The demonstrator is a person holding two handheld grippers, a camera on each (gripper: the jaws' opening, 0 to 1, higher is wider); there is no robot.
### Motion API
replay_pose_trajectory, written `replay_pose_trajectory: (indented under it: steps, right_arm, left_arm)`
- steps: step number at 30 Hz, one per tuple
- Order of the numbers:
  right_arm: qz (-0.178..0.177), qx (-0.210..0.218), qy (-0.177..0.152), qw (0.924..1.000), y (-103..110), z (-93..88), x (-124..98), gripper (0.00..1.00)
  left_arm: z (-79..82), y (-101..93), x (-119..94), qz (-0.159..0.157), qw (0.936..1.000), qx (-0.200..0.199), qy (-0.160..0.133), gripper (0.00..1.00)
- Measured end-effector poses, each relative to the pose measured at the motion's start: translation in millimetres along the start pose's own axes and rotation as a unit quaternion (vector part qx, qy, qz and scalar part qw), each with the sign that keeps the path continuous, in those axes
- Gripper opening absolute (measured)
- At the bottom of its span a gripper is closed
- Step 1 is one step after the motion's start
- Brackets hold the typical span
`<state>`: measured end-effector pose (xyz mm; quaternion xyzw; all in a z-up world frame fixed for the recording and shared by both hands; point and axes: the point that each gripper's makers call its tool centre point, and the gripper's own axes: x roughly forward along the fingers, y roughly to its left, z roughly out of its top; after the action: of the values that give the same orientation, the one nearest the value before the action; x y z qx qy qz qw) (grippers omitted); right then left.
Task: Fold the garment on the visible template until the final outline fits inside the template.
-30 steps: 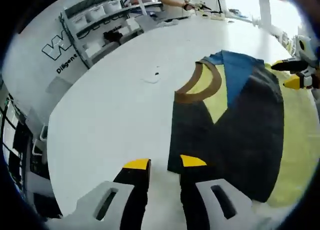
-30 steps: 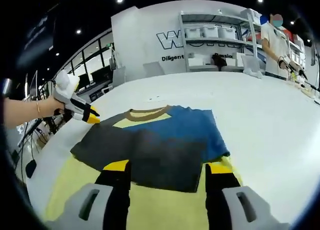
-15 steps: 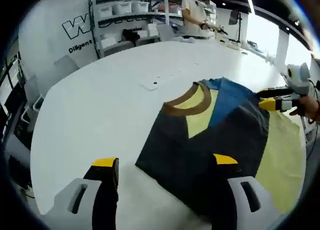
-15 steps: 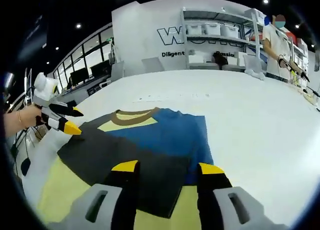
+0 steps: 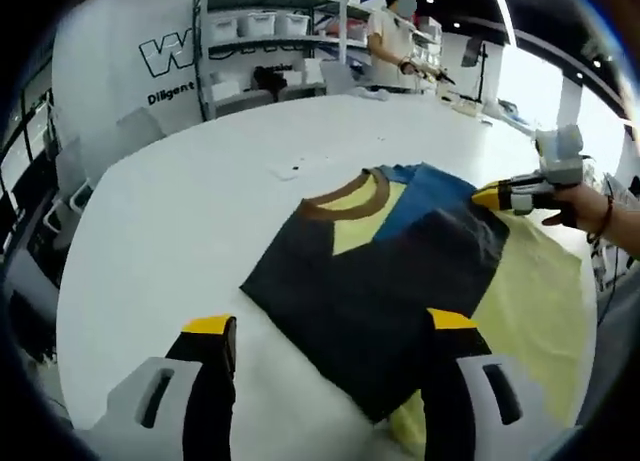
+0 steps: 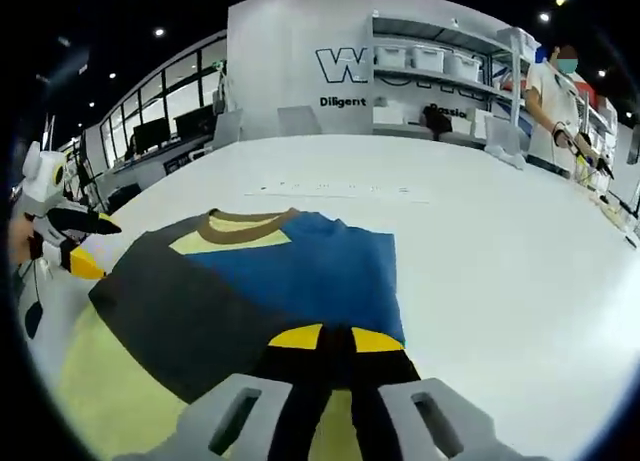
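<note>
- The garment [image 5: 385, 271] is a partly folded T-shirt lying flat on the white counter [image 5: 190, 221]. It has dark grey, blue and yellow parts and a brown collar [image 5: 345, 193].
- The collar end of the garment points toward the shelves [image 6: 440, 76] at the back wall, and the long axis of the folded shape runs from the collar to the lower hem.
- A yellow sheet, the template [image 5: 535, 301], lies under the garment. It sticks out past the garment's hem and along the side away from the collar in the left gripper view.
- On the shelves stand several white bins [image 5: 258, 23]; what is inside them I cannot tell.
- The left gripper [image 5: 330, 326] has its fingers wide apart and holds nothing. It is above the hem corner of the garment; one finger is over the bare counter.
- The right gripper [image 6: 335, 338] has its fingers together at the blue edge [image 6: 310, 281] of the garment. Whether cloth is pinched between them, I cannot tell.
</note>
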<state>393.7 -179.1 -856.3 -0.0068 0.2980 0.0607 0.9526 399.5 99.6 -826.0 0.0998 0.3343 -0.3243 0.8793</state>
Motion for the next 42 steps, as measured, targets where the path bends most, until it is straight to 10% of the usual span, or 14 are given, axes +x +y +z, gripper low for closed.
replay_pose_trajectory:
  steps: [27, 42]
  right_arm:
    - [-0.007, 0.029, 0.006, 0.9995, -6, -4.4, -13, 0.02]
    - [0.070, 0.074, -0.028, 0.9944, 25, 20.9, -45, 0.75]
  left_arm:
    - [-24.8, -16.5, -34, 0.006, 0.9999, -0.007, -0.006, 0.81]
    - [-13.7, -42.8, -57, -0.014, 0.9991, -0.011, -0.038, 0.99]
